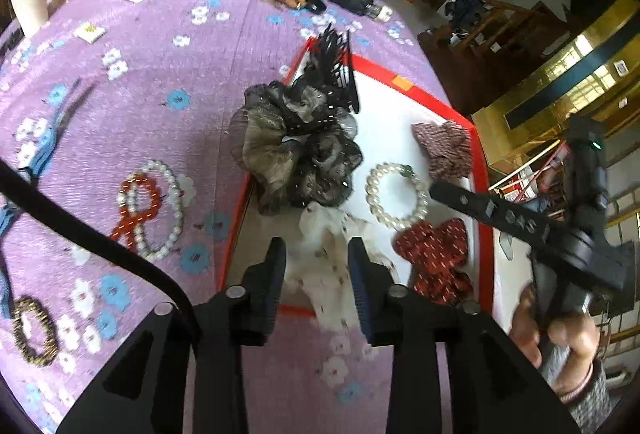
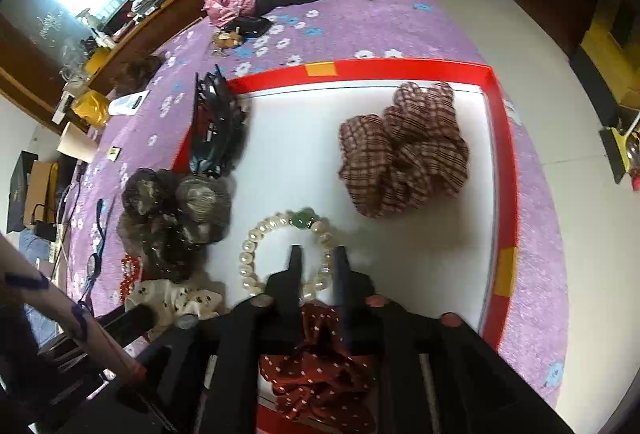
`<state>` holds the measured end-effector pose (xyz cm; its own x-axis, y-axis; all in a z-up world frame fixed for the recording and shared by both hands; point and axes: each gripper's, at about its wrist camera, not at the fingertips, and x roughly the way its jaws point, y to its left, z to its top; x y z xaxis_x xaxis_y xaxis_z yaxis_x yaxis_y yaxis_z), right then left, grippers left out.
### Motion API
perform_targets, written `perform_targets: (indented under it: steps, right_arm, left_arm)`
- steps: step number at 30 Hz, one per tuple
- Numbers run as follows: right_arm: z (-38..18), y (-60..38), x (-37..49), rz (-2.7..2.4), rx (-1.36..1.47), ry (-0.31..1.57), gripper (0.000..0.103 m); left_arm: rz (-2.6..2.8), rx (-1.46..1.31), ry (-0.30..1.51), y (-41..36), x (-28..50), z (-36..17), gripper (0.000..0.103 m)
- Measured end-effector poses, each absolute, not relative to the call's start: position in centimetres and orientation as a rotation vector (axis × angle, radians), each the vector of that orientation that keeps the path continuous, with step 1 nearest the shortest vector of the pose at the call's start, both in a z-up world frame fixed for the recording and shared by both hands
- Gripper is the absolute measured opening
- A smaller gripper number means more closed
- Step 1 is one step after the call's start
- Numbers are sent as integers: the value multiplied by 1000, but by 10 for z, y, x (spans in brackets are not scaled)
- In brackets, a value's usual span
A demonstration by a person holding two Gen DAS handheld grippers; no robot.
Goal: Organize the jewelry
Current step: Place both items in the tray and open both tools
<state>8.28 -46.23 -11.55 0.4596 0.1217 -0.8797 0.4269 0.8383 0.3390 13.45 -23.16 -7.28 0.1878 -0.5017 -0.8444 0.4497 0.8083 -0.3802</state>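
Red-rimmed tray [image 2: 400, 65], centre of the right wrist view, already holds: pearl bracelet [image 2: 256, 250] with green bead, plaid scrunchie [image 2: 404, 149], red dotted scrunchie [image 2: 320, 366], dark gauze scrunchie [image 1: 296, 149] and black claw clip [image 1: 336, 65] along its left rim, white dotted scrunchie [image 1: 332, 254] at its near edge.

Left tongs [image 1: 318, 266]: released, straddling the white dotted scrunchie without pinching it.

Right tongs [image 2: 318, 270]: parted, empty, above the pearl bracelet.

Still out on the purple surface [image 1: 160, 45], left wrist view lower left: pearl necklace [image 1: 168, 209], red bead strand [image 1: 136, 205], brown bead bracelet [image 1: 34, 330].

Judgement: over half done.

Blue item at left edge cut off, unidentifiable.
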Motion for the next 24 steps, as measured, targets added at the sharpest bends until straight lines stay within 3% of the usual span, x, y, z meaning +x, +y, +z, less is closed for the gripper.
perform_targets:
  steps: [2, 4, 7, 24]
  right_arm:
    - [-109, -462, 79, -226, 562, 1070, 51]
    - [-102, -459, 77, -235, 552, 1056, 51]
    - [-87, -450, 71, -248, 529, 1022, 51]
    - [-48, -313, 70, -134, 377, 975, 53]
  left_arm:
    - [-686, -57, 1193, -223, 125, -61, 39]
    - [-686, -65, 1171, -212, 117, -49, 48]
    - [-670, -74, 1133, -189, 106, -34, 50]
    - [-355, -38, 1037, -43, 117, -34, 52]
